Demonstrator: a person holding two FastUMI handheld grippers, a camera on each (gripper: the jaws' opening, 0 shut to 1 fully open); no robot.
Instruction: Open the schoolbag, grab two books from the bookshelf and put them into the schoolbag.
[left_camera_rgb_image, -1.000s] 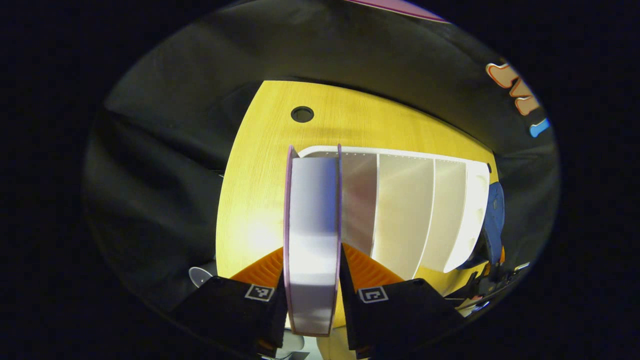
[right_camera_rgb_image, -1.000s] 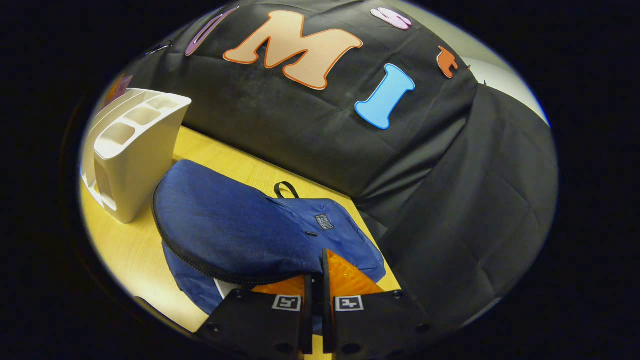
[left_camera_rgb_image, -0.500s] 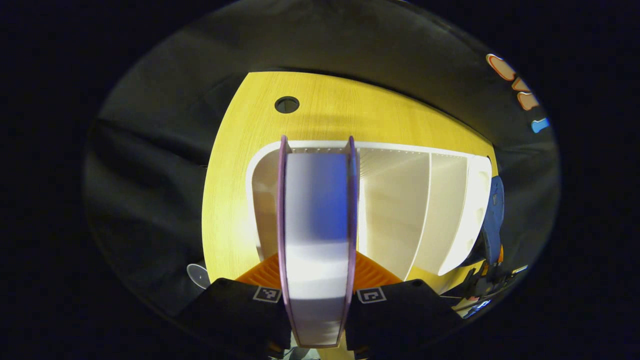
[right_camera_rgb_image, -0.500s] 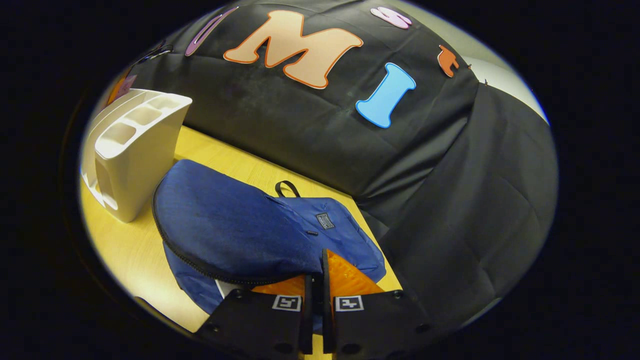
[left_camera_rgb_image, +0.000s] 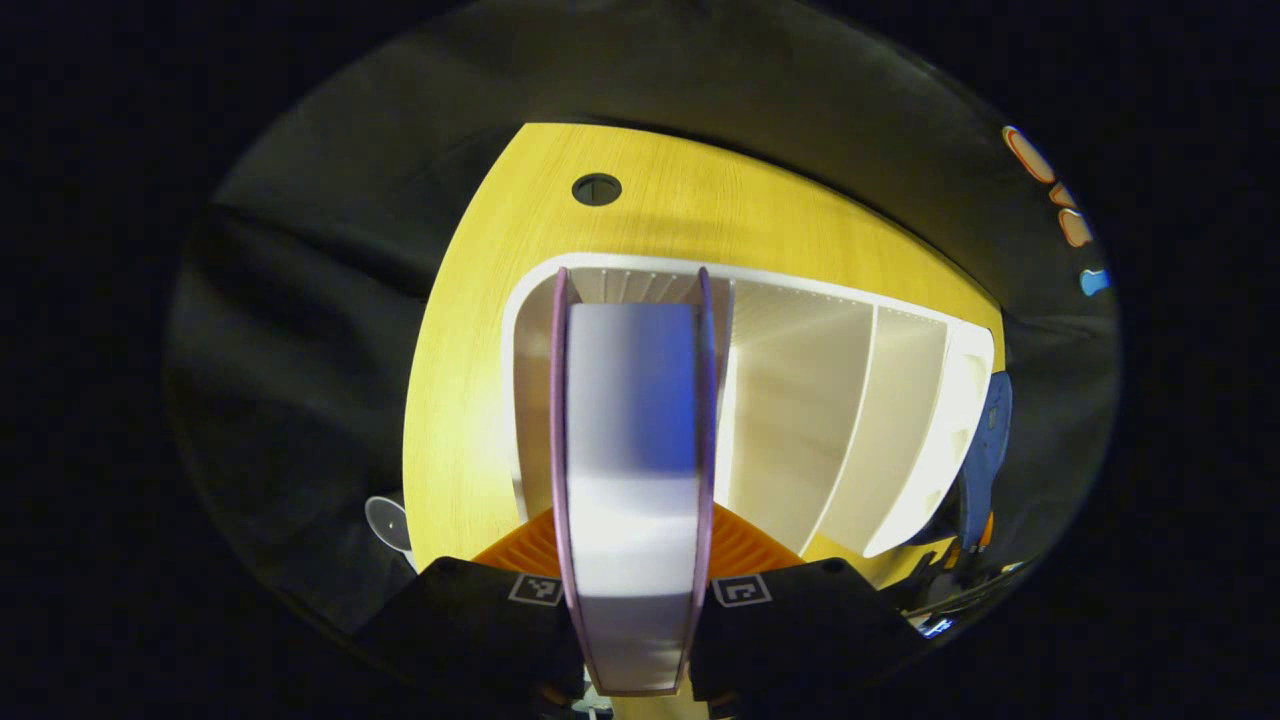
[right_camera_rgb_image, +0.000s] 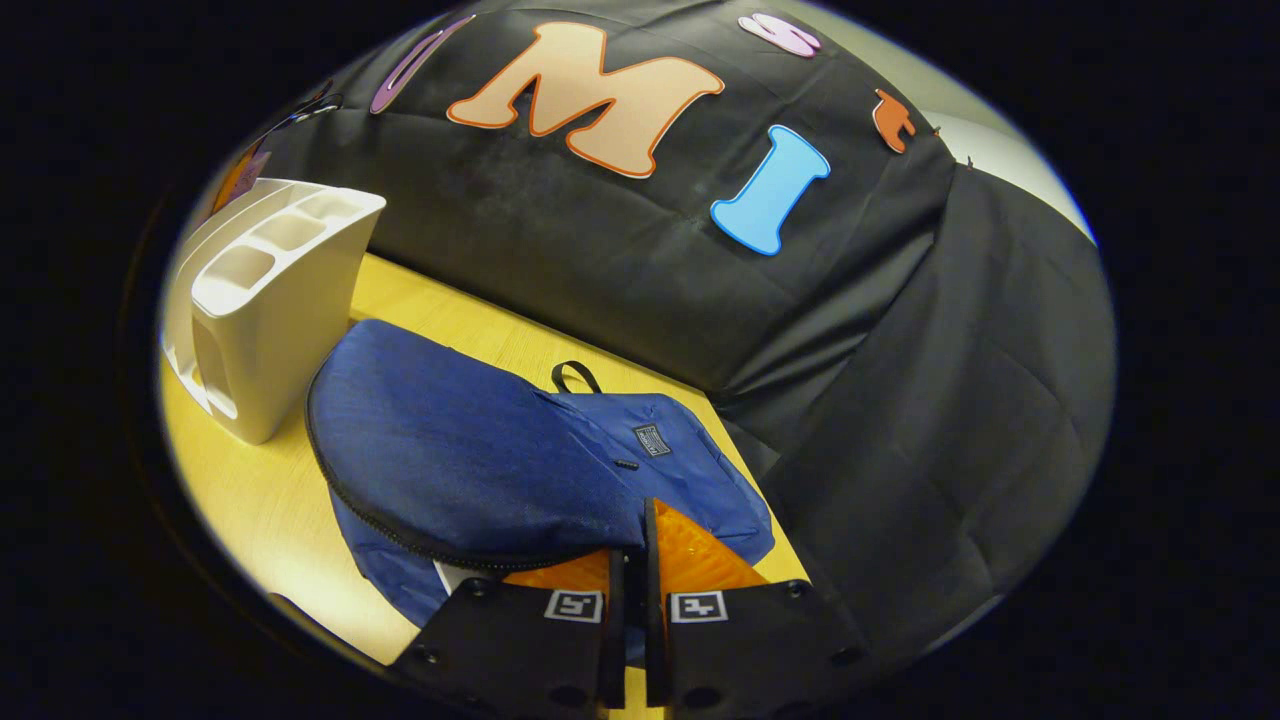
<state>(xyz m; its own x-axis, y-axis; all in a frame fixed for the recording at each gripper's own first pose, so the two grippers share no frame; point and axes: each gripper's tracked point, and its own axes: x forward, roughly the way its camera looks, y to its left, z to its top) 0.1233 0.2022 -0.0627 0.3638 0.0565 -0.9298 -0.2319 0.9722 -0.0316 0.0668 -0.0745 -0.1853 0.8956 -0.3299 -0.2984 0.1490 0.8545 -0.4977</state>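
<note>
Left gripper (left_camera_rgb_image: 632, 560) clamps book (left_camera_rgb_image: 632, 480) above bookshelf (left_camera_rgb_image: 800, 420).

A staged recording booth is indicated: a yellow wooden worktop (right_camera_rgb_image: 265, 500) is enclosed by black cloth walls (right_camera_rgb_image: 900, 400).

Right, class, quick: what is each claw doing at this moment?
Left claw: closed on the book, above the bookshelf.
Right claw: closed on the schoolbag flap, holding it up.

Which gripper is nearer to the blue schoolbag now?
Right. The right gripper is shut on the schoolbag flap. The left gripper holds a book over the bookshelf, apart from the bag.
</note>
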